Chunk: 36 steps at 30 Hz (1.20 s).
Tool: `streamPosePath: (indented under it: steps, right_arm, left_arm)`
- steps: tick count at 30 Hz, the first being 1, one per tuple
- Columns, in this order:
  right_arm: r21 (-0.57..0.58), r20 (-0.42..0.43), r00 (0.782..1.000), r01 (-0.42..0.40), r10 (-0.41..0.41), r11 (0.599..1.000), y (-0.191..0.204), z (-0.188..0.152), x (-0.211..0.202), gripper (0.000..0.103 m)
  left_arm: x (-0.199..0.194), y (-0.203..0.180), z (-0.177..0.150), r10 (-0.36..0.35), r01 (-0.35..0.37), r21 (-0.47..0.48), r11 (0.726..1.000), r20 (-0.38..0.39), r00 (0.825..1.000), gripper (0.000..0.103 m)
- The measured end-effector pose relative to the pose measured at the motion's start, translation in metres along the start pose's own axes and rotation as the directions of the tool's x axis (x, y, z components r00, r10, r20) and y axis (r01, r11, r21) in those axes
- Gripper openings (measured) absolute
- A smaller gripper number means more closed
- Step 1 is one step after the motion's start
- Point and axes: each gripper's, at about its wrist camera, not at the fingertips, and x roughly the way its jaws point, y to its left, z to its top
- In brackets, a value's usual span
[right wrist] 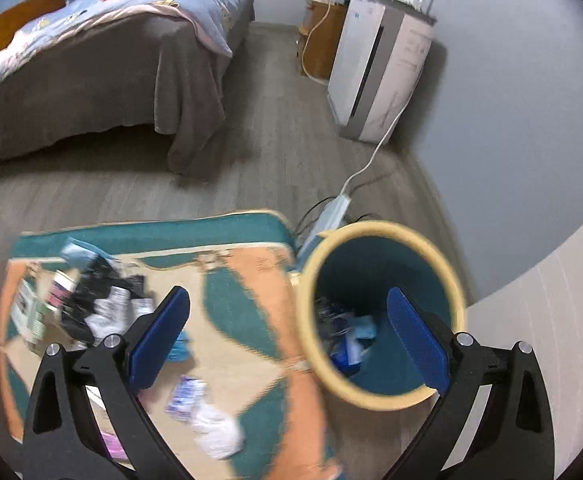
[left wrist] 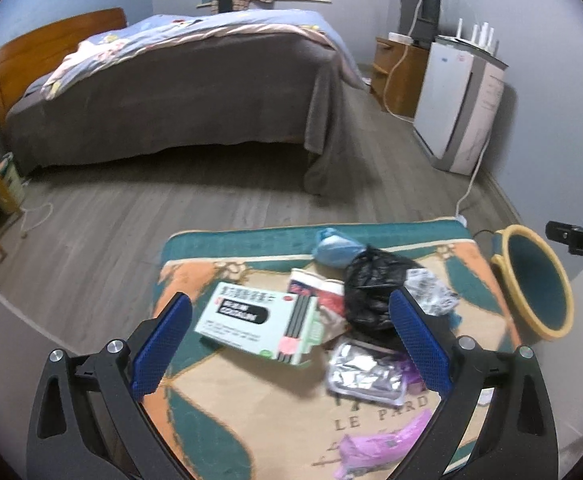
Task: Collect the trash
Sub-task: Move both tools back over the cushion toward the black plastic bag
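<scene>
Trash lies piled on a teal, orange and beige patterned rug, beside a round teal bin with a yellow rim.

Printed on the rug, "LE PARD" is readable. The left gripper hangs wide open over a green-and-white cardboard box whose print is too blurred to read, a crumpled black plastic bag and a silver foil pack. The right gripper, jaws spread and holding nothing, hovers at the bin, where scraps lie inside.
</scene>
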Motion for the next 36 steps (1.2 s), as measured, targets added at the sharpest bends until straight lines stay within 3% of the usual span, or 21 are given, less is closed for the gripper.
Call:
streamPosePath:
  steps: [3,9,15,19,28,32,36]
  right_arm:
    - [0.038,-0.07,0.994,-0.085,0.087,0.996,0.015,-0.004,0.009,0.097]
    - [-0.024,-0.106,0.988,-0.119,0.116,0.993,0.054,-0.013,0.016,0.097]
    - [0.024,-0.181,0.971,-0.151,0.153,0.988,0.071,-0.02,0.025,0.097]
    - [-0.014,-0.179,0.977,-0.117,0.113,0.993,0.082,-0.023,0.026,0.097]
    - [-0.043,-0.163,0.974,-0.166,0.157,0.985,0.103,-0.027,0.024,0.097]
    - [-0.115,-0.156,0.975,-0.179,0.16,0.977,0.114,-0.028,0.027,0.097]
    - [-0.119,-0.132,0.973,-0.207,0.191,0.971,0.104,-0.024,0.03,0.097]
  left_arm:
    - [0.002,0.007,-0.001,0.009,-0.009,-0.008,1.0,-0.006,1.0,0.098]
    - [-0.005,0.012,-0.005,0.018,-0.018,0.038,0.999,0.012,1.0,0.098]
    - [-0.006,0.023,-0.005,0.013,-0.013,0.032,0.999,0.009,1.0,0.098]
    - [-0.006,0.03,-0.004,-0.002,0.002,0.009,1.0,0.01,1.0,0.098]
    - [0.001,0.036,-0.005,-0.006,0.006,0.026,1.0,-0.017,1.0,0.098]
    - [0.008,0.039,-0.007,0.008,-0.006,0.03,1.0,-0.038,0.999,0.098]
    - [0.02,0.041,-0.009,0.028,-0.025,0.039,0.999,-0.079,0.996,0.098]
